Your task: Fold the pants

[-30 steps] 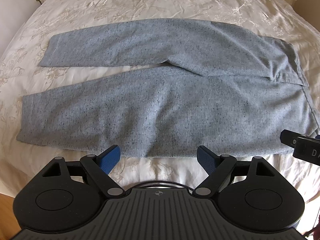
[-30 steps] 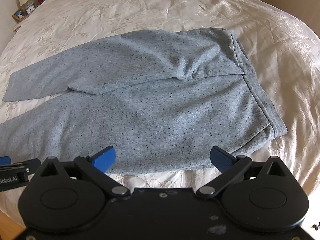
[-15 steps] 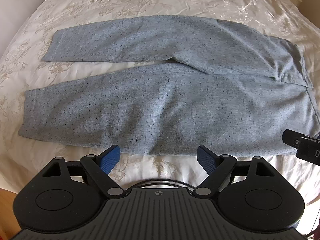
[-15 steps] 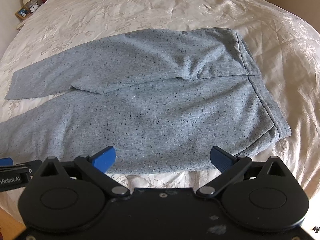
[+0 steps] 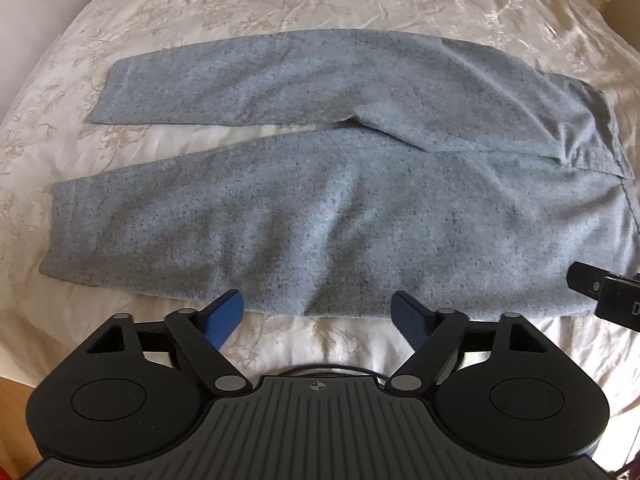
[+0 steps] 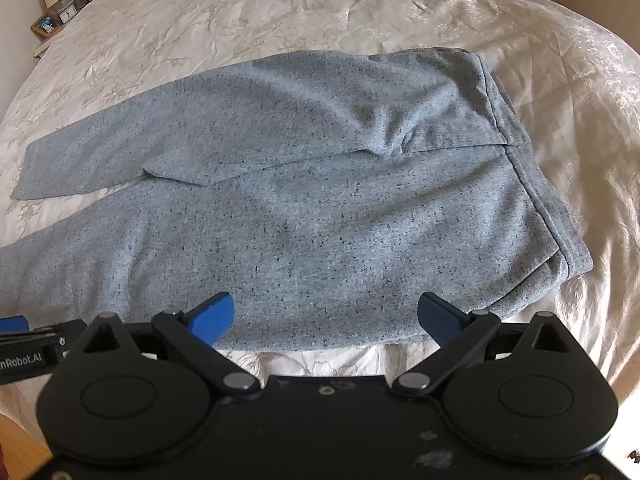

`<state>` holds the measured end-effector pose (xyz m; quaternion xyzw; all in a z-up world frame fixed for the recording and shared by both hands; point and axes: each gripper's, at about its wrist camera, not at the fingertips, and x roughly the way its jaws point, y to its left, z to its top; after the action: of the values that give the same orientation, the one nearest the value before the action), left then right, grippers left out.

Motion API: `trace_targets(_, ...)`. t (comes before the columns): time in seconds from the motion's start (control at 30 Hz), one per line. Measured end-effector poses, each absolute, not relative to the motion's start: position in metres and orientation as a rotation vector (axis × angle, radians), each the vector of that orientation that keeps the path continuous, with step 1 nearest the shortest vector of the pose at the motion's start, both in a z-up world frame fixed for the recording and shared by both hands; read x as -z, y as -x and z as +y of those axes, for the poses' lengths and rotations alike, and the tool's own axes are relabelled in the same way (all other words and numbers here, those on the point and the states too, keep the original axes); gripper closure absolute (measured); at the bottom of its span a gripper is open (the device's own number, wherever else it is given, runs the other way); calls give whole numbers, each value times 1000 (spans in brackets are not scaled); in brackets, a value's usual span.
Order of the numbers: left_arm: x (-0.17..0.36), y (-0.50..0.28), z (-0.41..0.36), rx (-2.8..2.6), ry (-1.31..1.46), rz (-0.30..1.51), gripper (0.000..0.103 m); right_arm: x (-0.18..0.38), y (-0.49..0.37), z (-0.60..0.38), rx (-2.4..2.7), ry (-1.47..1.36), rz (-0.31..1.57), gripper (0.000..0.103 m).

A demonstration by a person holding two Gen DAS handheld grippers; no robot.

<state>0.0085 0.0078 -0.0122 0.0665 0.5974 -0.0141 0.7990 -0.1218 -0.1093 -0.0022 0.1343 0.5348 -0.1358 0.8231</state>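
Grey speckled pants point(image 5: 320, 216) lie flat on a cream bedspread point(image 5: 280, 8), legs to the left and waistband point(image 6: 532, 184) to the right. My left gripper point(image 5: 316, 314) points down over the near edge of the front leg. Its jaws are closing, the blue pads stand well apart, and only the cloth's edge lies below them, untouched. My right gripper point(image 6: 326, 316) hangs open over the near edge by the seat and holds nothing. Each gripper shows at the side of the other's view: the right one point(image 5: 608, 292), the left one point(image 6: 24, 344).
A bedside table point(image 6: 56, 4) with a lamp, a clock and a picture frame stands at the far left corner of the bed. Wooden floor point(image 5: 16, 392) shows past the bed's near left edge. Bedspread surrounds the pants on all sides.
The left gripper's pads have drawn slightly closer together. Both views have drifted a little over the pants; the pants lie as before.
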Motion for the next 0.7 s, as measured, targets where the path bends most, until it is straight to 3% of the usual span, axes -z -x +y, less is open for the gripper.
trace_targets(0.23,-7,-33,12,22,-133,1245,33,-3,100,-124,289,-307,1093,6)
trace_targets(0.43,-28,-70,15,22,-151,1160,33,-12,65,-144,317,-309,1035,28)
trace_targets(0.5,-29,-83,16,30,-152,1136,33,-17,52,-152,325,-336,1013,44)
trace_targets(0.57,-28,-95,15,42,-157,1127,34,-22,41,-158,341,-361,1004,50)
trace_targets(0.7,-18,-113,18,52,-157,1120,36,-31,13,-161,340,-374,980,50)
